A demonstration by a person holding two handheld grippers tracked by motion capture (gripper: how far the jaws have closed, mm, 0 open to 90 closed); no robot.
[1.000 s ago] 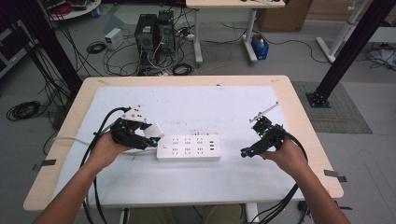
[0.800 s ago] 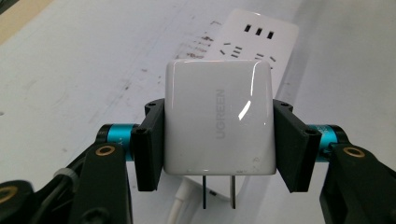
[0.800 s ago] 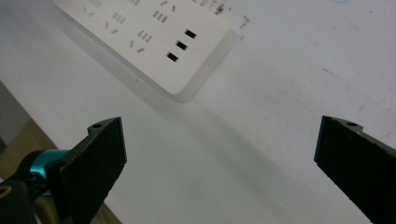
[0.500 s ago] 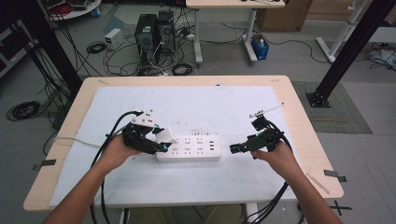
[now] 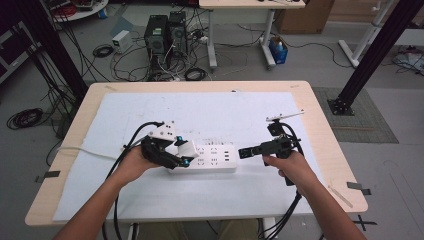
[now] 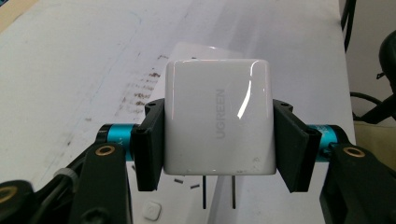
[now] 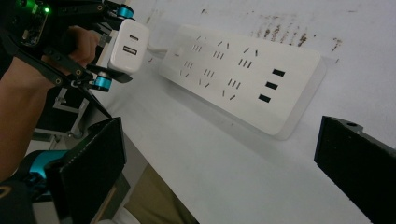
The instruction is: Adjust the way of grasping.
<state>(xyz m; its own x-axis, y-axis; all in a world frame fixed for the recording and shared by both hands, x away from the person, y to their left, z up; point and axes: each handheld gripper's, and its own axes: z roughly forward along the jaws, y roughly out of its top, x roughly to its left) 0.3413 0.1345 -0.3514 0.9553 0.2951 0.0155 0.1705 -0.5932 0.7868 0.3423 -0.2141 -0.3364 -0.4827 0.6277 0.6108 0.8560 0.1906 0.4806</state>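
Two prongs point down: my left gripper (image 6: pixel 218 140) clamps the charger (image 6: pixel 218 123) by its flat sides, over the power strip's (image 5: pixel 205 159) left end. Light, rigid, glossy-slick. Right gripper (image 7: pixel 224 177) wide, empty.

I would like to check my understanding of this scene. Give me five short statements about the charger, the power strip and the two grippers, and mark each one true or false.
1. The left gripper is closed on a white charger. True.
2. The charger is already plugged fully into the power strip. False: its two prongs are bare and visible in the left gripper view, above the strip.
3. The right gripper holds a black cable between its fingers. False: its fingers stand apart with nothing between them.
4. The power strip lies flat on the white sheet that covers the table. True.
5. The charger is held over the right end of the strip. False: it is at the left end in the high view.
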